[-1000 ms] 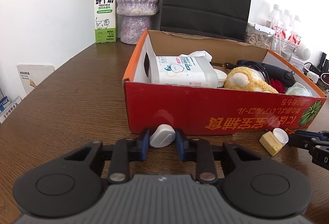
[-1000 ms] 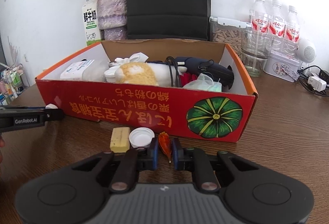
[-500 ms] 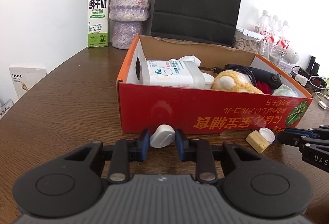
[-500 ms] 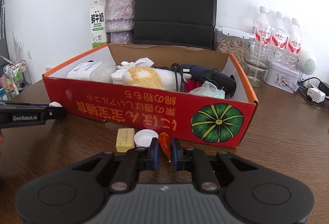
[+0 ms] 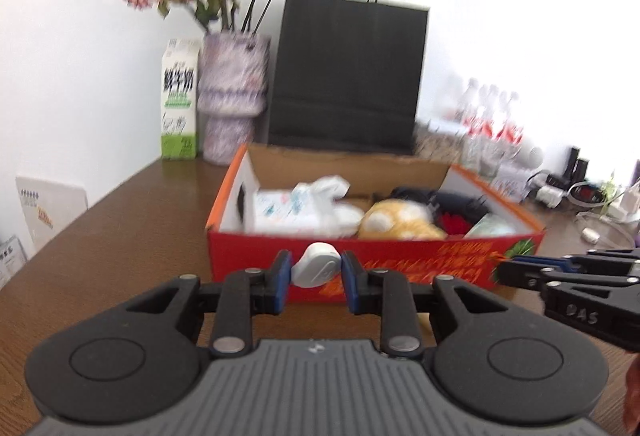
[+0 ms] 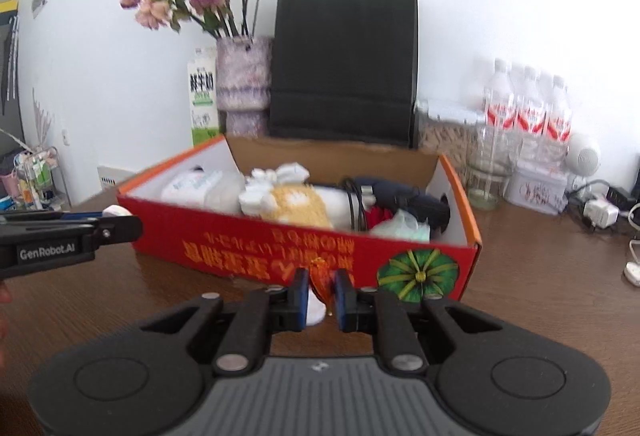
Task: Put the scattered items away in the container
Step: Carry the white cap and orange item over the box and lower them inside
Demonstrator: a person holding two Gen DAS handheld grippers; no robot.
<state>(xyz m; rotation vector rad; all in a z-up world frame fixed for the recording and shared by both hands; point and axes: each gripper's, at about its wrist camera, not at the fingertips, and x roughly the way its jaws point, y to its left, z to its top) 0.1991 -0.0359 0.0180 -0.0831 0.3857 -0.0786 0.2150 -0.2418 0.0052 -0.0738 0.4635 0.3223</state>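
The red cardboard box (image 5: 400, 256) stands on the brown table and holds a wipes pack, a yellow plush toy, a dark tool and other items; it also shows in the right wrist view (image 6: 256, 248). My left gripper (image 5: 316, 270) is shut on a small white case (image 5: 316, 268), held above the table before the box's front wall. My right gripper (image 6: 321, 286) is shut on a small orange-red item (image 6: 321, 276), also lifted in front of the box. A white cap (image 6: 314, 310) lies on the table under the right gripper.
Behind the box stand a milk carton (image 5: 180, 104), a vase of dried roses (image 5: 234, 100) and a black paper bag (image 5: 348, 76). Water bottles (image 6: 528, 116), a jar, a tin and chargers with cables (image 6: 600, 212) crowd the back right.
Both grippers have risen from table level with their items, so the view now looks over the box's front wall. The yellow block and white cap have dropped out of the left view.
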